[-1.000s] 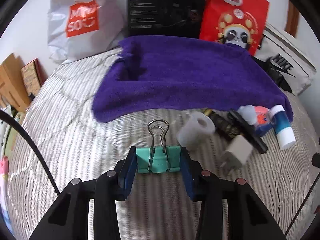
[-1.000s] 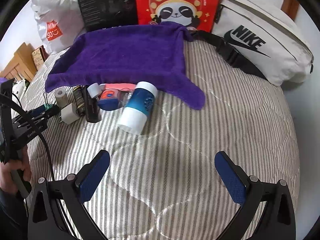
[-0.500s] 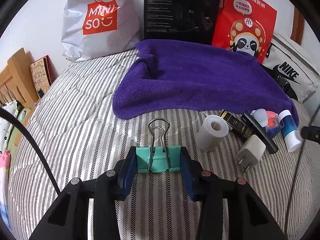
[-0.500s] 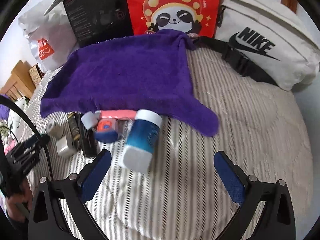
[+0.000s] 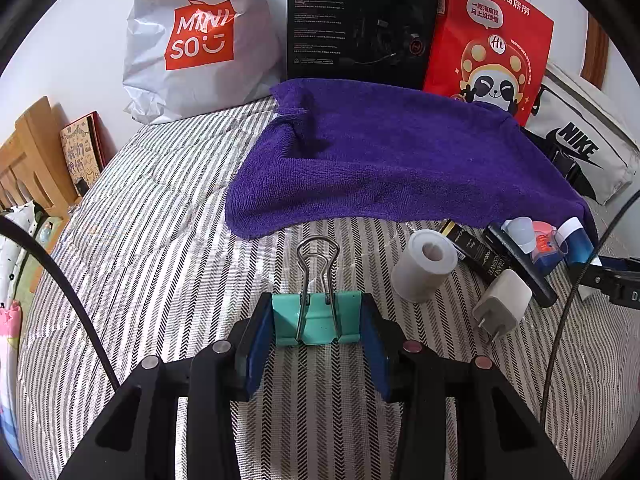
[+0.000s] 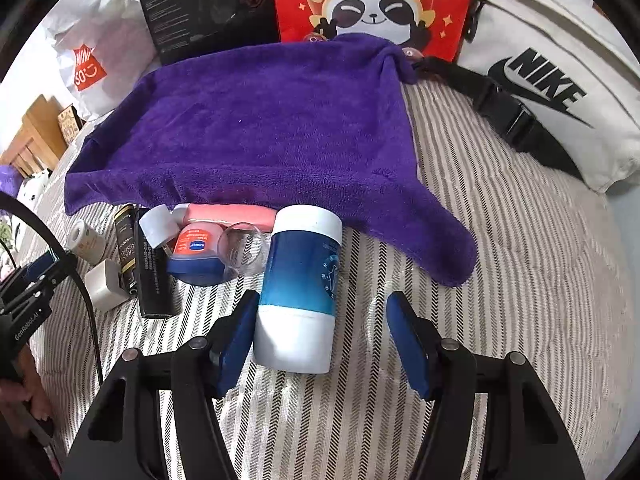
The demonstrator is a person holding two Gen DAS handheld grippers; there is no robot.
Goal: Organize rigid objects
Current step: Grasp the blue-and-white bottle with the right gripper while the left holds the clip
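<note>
**Binder clip clamped on the left, bottle between closing jaws on the right**

The left gripper [image 5: 317, 320] was clenched on a teal binder clip [image 5: 316, 318], its blue pads pressing the clip's two sides and the wire handles standing forward of the fingertips above the striped bedcover [image 5: 160, 240]. Ahead of this gripper and to its right lay a small white tape roll [image 5: 425, 265] on its side, and nearer, further right, a white charger plug [image 5: 502, 304]. Beyond those, two dark slim boxes [image 5: 480, 256] lay side by side. Straight ahead and further off, a purple towel [image 5: 400, 168] was spread over the bedcover, with a white shopping bag [image 5: 192, 40], a black box [image 5: 360, 20] and a red panda bag [image 5: 492, 52] standing behind it.

The right gripper [image 6: 320, 328] had just been closing, with a blue-and-white bottle [image 6: 298, 292] lying on its side between the jaws. The left pad sat against or just beside the bottle's white end, while the right pad stood clear of it with a gap, so the bottle was not yet gripped. Ahead and left of this gripper were a clear cup [image 6: 244, 254], a small orange-and-blue tub [image 6: 196, 254], a pale cap [image 6: 158, 226] and a pink bar [image 6: 230, 214] at the towel's edge. Far ahead to the right rested a white Nike bag [image 6: 560, 80].
</note>
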